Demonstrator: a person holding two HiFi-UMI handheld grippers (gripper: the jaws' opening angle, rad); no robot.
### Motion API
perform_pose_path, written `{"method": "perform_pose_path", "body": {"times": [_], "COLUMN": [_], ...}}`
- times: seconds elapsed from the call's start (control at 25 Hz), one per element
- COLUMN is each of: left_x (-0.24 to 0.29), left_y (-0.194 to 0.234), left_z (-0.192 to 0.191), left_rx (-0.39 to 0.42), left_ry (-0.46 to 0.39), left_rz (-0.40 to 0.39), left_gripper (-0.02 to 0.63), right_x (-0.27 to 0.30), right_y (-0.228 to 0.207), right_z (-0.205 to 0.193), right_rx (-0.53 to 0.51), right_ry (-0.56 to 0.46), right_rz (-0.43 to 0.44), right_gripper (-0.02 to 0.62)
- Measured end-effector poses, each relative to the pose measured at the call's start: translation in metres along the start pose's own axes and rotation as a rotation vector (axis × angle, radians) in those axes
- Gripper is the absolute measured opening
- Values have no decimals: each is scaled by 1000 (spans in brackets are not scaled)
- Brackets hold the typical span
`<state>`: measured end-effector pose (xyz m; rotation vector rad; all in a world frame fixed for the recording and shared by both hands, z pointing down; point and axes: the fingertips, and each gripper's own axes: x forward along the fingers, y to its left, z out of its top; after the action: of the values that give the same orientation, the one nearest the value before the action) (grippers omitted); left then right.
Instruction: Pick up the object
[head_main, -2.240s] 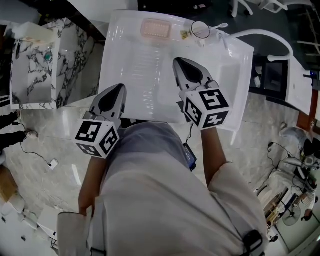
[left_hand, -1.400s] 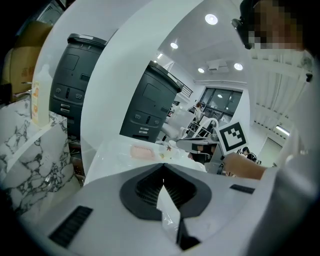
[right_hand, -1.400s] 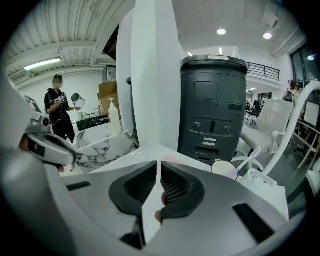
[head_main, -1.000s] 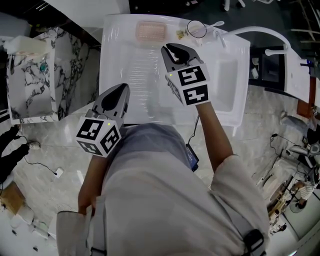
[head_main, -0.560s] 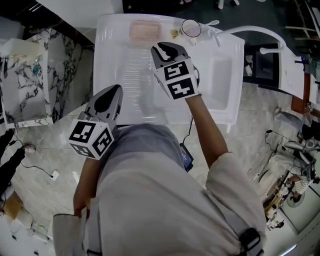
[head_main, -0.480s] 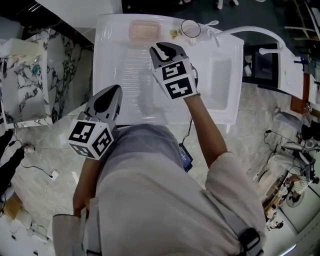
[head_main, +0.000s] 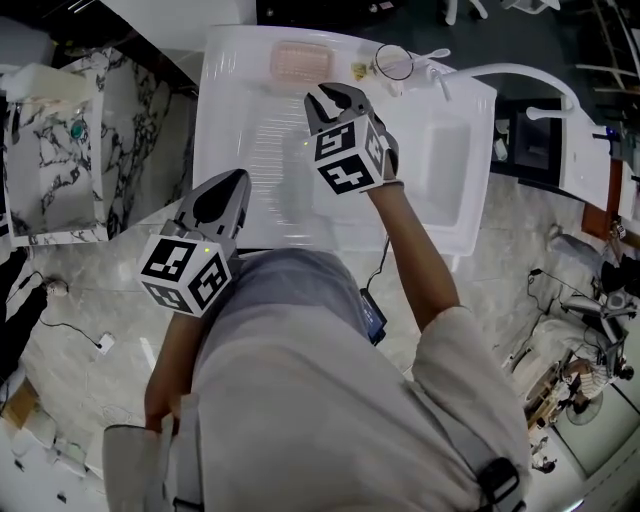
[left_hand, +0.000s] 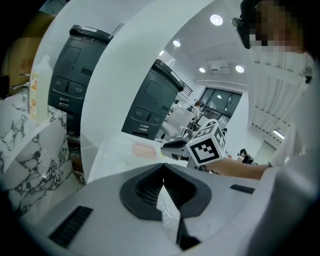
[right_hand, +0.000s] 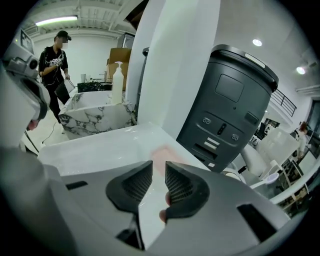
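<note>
The object is a flat pink rectangular pad (head_main: 298, 62) lying at the far edge of the white sink counter (head_main: 240, 120). My right gripper (head_main: 335, 95) hovers over the ribbed draining board just short of it. In the right gripper view the pad (right_hand: 161, 152) shows beyond the gap. That gripper's (right_hand: 159, 167) jaws are opening, with nothing between them. My left gripper (head_main: 230, 185) hangs at the counter's near edge, its jaws together and empty. In the left gripper view the pad (left_hand: 144, 149) lies far ahead of the left gripper (left_hand: 163, 170).
A clear glass (head_main: 396, 62) and a tap (head_main: 437, 62) stand right of the pad, with the sink basin (head_main: 445, 170) further right. A marble-patterned stand (head_main: 60, 150) is off to the left. A dark grey machine (right_hand: 230, 110) rises behind the counter. A person (right_hand: 56, 62) stands far off.
My right gripper has moved away from me and to the left across the counter towards the pink pad, and its jaws have parted. The left gripper has stayed put.
</note>
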<state>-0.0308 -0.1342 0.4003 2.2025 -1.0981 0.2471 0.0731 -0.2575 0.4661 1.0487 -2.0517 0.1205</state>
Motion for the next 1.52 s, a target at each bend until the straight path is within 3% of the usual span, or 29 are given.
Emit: {"method": "perform_pose_path", "body": {"times": [0.56,1.52], "left_x": [-3,-6], "left_y": [7,22], "left_z": [0,-6], "left_rx": [-7,-39], "left_ry": [7,25], "left_rz": [5,21], "left_gripper": [6,6], "right_x": [29,84], "right_y": [-3,5], "right_z": [-10,-28], "right_rx": [-121,-425], "right_ry": [83,225], "right_rz": [-45,-53], "right_gripper": [81,106]}}
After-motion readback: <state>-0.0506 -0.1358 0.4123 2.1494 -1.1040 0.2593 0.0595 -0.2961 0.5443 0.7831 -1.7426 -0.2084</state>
